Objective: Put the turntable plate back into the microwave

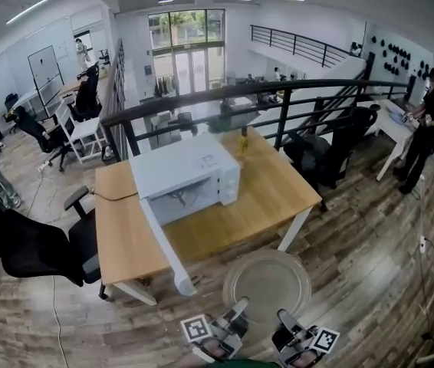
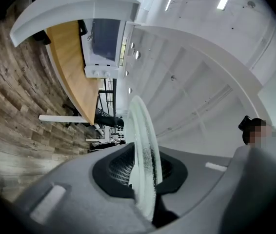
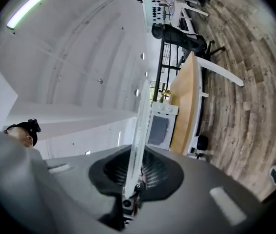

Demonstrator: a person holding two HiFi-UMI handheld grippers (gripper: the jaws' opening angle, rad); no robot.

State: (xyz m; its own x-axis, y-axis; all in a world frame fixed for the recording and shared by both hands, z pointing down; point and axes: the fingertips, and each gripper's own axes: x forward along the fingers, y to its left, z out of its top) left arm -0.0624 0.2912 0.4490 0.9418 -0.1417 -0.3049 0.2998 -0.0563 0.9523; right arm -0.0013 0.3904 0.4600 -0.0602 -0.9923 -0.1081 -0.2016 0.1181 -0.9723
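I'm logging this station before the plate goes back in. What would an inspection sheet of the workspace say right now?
Surface: wooden table on a plank floor.
Job's things: white microwave on the table, its door swung open; glass turntable plate held in front of the table, not yet inside.
Clutter: small yellow object behind the microwave, too small to identify.
Grippers: left gripper and right gripper both shut on the plate's near rim.
Cables: dark cable runs from the microwave across the table's left end.
Surroundings: office chair left of the table, black railing behind it, person standing far right.
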